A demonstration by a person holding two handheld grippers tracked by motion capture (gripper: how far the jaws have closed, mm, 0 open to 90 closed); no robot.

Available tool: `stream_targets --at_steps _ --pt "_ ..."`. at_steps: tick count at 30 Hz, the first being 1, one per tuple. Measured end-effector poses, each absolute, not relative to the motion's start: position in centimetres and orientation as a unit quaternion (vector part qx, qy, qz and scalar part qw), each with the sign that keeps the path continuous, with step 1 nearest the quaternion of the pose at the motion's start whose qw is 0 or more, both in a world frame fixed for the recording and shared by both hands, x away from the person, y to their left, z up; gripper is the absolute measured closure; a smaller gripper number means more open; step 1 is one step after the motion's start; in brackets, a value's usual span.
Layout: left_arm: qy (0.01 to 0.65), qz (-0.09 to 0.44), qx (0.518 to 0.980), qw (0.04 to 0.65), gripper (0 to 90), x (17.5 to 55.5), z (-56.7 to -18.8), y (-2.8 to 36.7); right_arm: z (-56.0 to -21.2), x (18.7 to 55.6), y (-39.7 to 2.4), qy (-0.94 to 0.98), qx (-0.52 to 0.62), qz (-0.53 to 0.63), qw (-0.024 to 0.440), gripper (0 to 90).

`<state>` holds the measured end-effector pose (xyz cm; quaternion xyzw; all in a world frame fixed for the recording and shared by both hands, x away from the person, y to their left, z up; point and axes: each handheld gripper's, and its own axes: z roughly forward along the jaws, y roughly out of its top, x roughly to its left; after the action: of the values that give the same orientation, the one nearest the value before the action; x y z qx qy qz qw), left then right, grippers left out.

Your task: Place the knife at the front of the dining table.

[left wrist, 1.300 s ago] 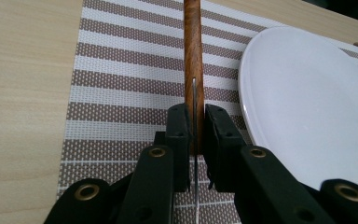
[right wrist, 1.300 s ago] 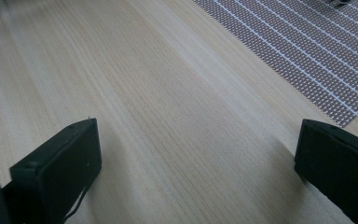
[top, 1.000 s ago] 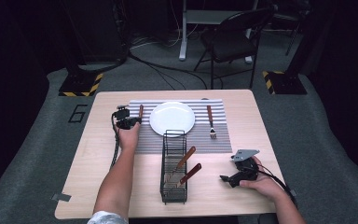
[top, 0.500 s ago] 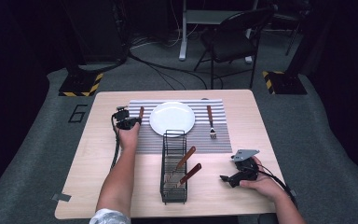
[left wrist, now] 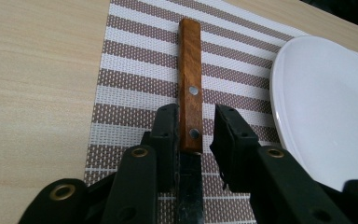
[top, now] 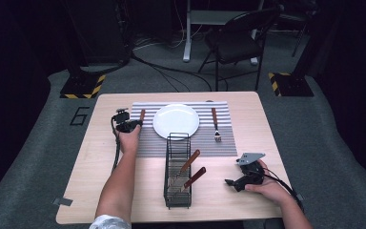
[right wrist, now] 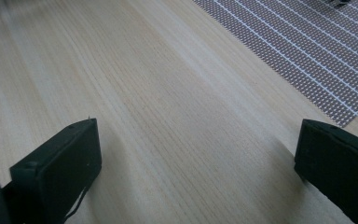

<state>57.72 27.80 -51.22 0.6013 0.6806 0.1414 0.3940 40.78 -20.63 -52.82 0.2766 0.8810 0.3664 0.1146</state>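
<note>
1. While half a second and a full second have gone by, nothing on the surface point(top: 100, 157) has shifted: both hands, the plate and the cutlery lie where they lay before.
2. Left tool point(top: 132, 125) sits at the 9 o'clock side of the striped placemat point(top: 219, 143), held low by the left hand point(top: 129, 138), whose forearm reaches straight up from the near edge.
3. Its jaws stand apart on either side of the wooden-handled knife point(left wrist: 189, 93); one jaw lies against the handle and the other leaves a narrow gap, so they flank it without clamping.
4. That knife lies flat on the placemat, handle pointing toward 12 o'clock, just beside the white plate point(top: 176, 121), which is at its 3 o'clock.
5. Right tool point(top: 238, 180) rests near the 5 o'clock corner of the surface, cradled in the right hand point(top: 266, 187), with its nose turned toward 9 o'clock.
6. From the right gripper view its jaws are spread wide over bare wood, with a corner of the placemat toward 1 o'clock.
7. A fork point(top: 215, 125) lies on the placemat at 3 o'clock of the plate.
8. A black wire rack point(top: 178, 169) stands at 6 o'clock of the plate and holds two wooden-handled utensils point(top: 193, 168) leaning toward 1 o'clock.
</note>
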Motion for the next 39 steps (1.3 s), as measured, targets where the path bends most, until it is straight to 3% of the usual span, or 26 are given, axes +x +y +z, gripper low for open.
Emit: stream_targets --at_steps 16,23,27,39 --pt "0.626 0.153 0.651 0.4 46.5 55.3 -46.8 28.3 -52.8 40.8 -20.6 0.881 0.277 0.366 0.115 0.0" --pt "0.596 0.175 0.666 0.414 44.6 53.3 -44.1 28.7 -52.8 40.7 -20.6 0.88 0.278 0.366 0.116 0.0" --pt "0.592 0.152 0.671 0.419 42.3 52.4 -43.2 29.2 -52.8 40.7 -20.6 0.88 0.279 0.366 0.115 0.0" --pt "0.568 0.156 0.686 0.427 39.8 48.6 -42.5 30.6 -52.8 40.8 -20.7 0.882 0.275 0.365 0.116 0.0"
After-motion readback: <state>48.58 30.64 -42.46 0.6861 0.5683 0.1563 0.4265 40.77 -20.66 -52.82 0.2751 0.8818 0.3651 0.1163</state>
